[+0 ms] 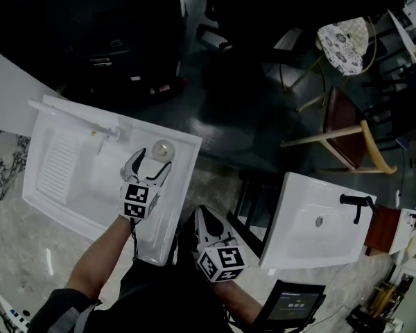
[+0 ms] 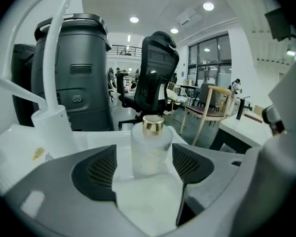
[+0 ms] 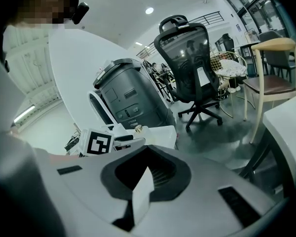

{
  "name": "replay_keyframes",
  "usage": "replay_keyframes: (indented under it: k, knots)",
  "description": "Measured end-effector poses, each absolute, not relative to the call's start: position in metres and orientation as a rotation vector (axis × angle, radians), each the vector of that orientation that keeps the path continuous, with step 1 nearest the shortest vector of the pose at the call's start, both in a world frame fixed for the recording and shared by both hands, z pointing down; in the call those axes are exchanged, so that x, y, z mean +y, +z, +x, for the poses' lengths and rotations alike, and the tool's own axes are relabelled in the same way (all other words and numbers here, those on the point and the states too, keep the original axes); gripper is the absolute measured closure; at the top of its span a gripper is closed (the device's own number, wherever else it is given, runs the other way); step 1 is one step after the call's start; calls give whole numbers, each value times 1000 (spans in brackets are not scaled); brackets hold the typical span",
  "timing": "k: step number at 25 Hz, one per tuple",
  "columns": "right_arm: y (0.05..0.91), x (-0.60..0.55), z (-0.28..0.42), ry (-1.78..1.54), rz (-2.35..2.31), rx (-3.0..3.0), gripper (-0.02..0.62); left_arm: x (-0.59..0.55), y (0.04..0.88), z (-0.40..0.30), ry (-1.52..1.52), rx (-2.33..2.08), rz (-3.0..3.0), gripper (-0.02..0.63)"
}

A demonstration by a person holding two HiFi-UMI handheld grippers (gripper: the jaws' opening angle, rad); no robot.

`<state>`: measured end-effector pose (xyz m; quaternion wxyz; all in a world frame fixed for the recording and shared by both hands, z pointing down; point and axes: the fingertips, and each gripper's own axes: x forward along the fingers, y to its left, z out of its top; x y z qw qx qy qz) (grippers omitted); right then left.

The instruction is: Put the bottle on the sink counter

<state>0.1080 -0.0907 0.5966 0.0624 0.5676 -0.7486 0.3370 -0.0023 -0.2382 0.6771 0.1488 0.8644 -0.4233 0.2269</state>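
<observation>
I hold two grippers. My left gripper (image 1: 151, 164) reaches over the white sink (image 1: 168, 210), its two jaws spread apart. One bottle (image 1: 163, 149) stands upright between them on the sink's counter rim, at the far right corner. In the left gripper view the bottle (image 2: 150, 149) is frosted with one gold cap (image 2: 153, 125). I see a gap at its left side, but whether the right pad (image 2: 190, 164) touches it I cannot tell. One white faucet (image 1: 105, 132) rises just left of the bottle. My right gripper (image 1: 204, 217) hangs between this sink and a second white sink (image 1: 298, 238), its jaws pressed together with nothing in them. That second sink carries one black faucet (image 1: 357, 203).
</observation>
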Motion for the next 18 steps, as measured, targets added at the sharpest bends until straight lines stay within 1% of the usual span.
replay_keyframes:
  k: [3, 10, 12, 14, 17, 18]
  knots:
    - [592, -89, 102, 1001, 1705, -2281, 600, -227, 658, -17, 566, -1254, 2459, 267]
    - [575, -83, 88, 967, 1674, -2335, 600, -182, 600, -18, 400, -1188, 2498, 270]
    - [561, -76, 81, 953, 1671, -2352, 600, -162, 575, -22, 347, -1162, 2514, 321]
    - [544, -67, 73, 937, 1671, -2370, 600, -139, 552, -26, 306, -1133, 2519, 351]
    - [532, -65, 68, 917, 1674, -2392, 600, -116, 534, -26, 249, -1087, 2508, 449]
    - [530, -65, 66, 914, 1672, -2398, 600, -109, 530, -27, 231, -1080, 2499, 471]
